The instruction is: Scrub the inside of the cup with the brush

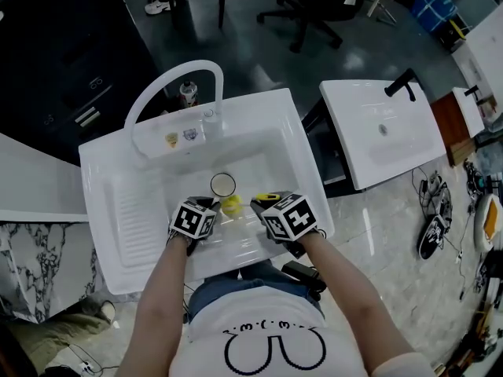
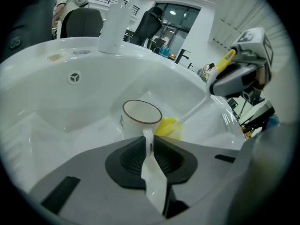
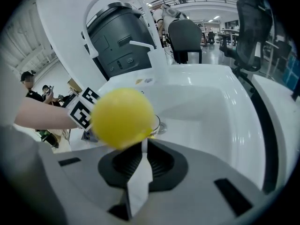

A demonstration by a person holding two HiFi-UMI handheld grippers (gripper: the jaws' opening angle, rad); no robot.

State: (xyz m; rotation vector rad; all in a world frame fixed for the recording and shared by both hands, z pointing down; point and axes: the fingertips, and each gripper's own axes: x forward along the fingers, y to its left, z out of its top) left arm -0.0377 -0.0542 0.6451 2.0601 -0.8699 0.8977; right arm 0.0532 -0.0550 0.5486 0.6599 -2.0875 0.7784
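The left gripper (image 2: 148, 142) was clenched on the handle of the cup (image 2: 140, 117), the right gripper (image 3: 142, 146) on the brush (image 3: 123, 117), its head beside the cup. Next, it probably needed steering inside.

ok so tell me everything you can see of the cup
The cup is a white, glossy, ceramic-looking mug with a thin dark line round its rim. It stands roughly upright down in the white sink, mouth up, and what shows of its inside is white and looks empty. The left gripper is shut on its white handle. The yellow head of the brush lies close beside its outer wall, not inside it; whether they touch cannot be told.
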